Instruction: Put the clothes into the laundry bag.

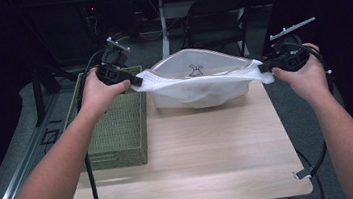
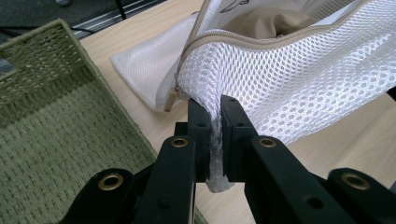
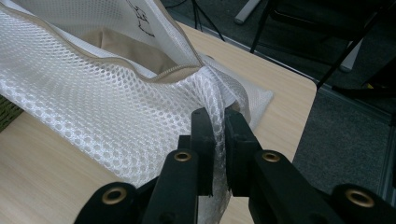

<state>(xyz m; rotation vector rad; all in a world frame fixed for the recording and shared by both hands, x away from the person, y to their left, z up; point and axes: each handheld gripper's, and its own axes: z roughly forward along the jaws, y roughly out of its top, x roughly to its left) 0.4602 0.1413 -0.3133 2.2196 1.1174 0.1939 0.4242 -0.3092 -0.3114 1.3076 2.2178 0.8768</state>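
A: What have I got in the left gripper (image 2: 212,119)?

B: From my seat, its jaws are pinched tight on the near left corner of the white mesh bag (image 1: 198,84), a fold of netting squeezed between them.

A: And the right gripper (image 3: 219,122)?

B: Same there: I see its jaws clamped on the bag's right corner, mesh bunched in the narrow gap.

A: Where does the bag sit?

B: Using the green woven basket (image 1: 116,121) as my mark: the bag is just right of the basket's far end, stretched between my two grippers above the far part of the worktop (image 1: 196,157). Its zipped mouth gapes, showing beige cloth (image 2: 261,23) inside. The far wall stands up, with a small black drawing on it.

A: Anything beyond?

B: Past the bag, farther from the basket, a dark chair (image 1: 220,14) stands on the floor.
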